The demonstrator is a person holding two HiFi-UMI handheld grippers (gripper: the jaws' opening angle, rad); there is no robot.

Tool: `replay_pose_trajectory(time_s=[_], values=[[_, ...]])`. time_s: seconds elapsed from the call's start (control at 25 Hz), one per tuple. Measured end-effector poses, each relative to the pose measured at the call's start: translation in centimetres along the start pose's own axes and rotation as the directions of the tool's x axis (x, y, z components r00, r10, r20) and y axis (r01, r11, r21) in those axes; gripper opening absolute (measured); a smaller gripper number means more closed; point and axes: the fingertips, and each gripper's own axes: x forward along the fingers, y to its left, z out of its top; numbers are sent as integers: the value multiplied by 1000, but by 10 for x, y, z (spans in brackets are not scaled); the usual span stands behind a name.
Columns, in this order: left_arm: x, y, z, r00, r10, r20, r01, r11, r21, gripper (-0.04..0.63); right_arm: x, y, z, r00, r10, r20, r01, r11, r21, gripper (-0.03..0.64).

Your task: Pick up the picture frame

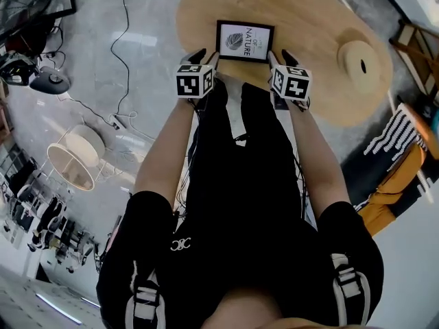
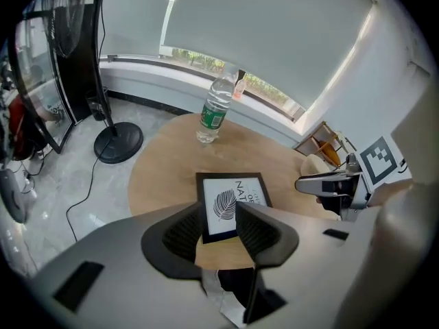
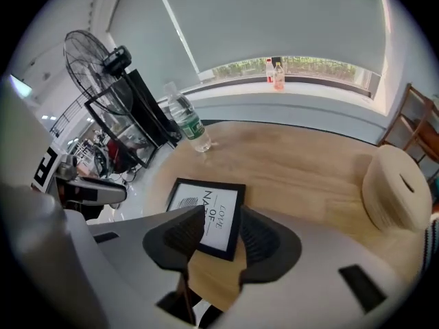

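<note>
On a pale wooden table [image 1: 312, 19] by a shaded window, a black picture frame [image 1: 245, 40] lies flat near the front edge, its leaf print reading "LOVE OF NATURE". The left gripper [image 2: 219, 219] and right gripper [image 3: 221, 223] hover at its near corners, jaws spread, apparently touching nothing. The green label on the bottle [image 2: 217, 112] is unreadable.

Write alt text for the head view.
Seen from above, a person's left gripper and right gripper point at the near edge of a black picture frame lying flat on a wooden table. A beige domed object sits farther right.
</note>
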Motion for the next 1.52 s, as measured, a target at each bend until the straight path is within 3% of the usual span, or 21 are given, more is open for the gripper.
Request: replay_pose_trajectory(time_s=[0.2,0.32,0.64,0.84,1.16,1.36,1.52], values=[[49,13,-3,1000,3,-22,-3,1000,1,166,50,-15,-15,999,-14,-35,15,999,37,175],[76,23,-10,999,9,-44,-10,1000,-20,166,78,-24,-22,998,-21,-66,23,999,33,141],[119,40,-20,997,31,-67,-34,999,-42,164,116,-41,-33,992,-35,-119,41,998,48,126],[130,35,-18,997,32,-77,-35,999,-34,156,120,-41,-34,991,-26,-134,33,998,54,115],[144,47,-30,986,106,-131,-113,992,-50,92,127,-38,-36,987,47,-152,-34,996,88,112],[146,50,-29,989,112,-99,-118,992,-50,94,133,-34,-37,984,66,-164,-67,998,-1,112],[137,43,-27,979,88,-185,-97,994,-42,87,123,-37,-35,975,79,-206,-72,996,44,100]])
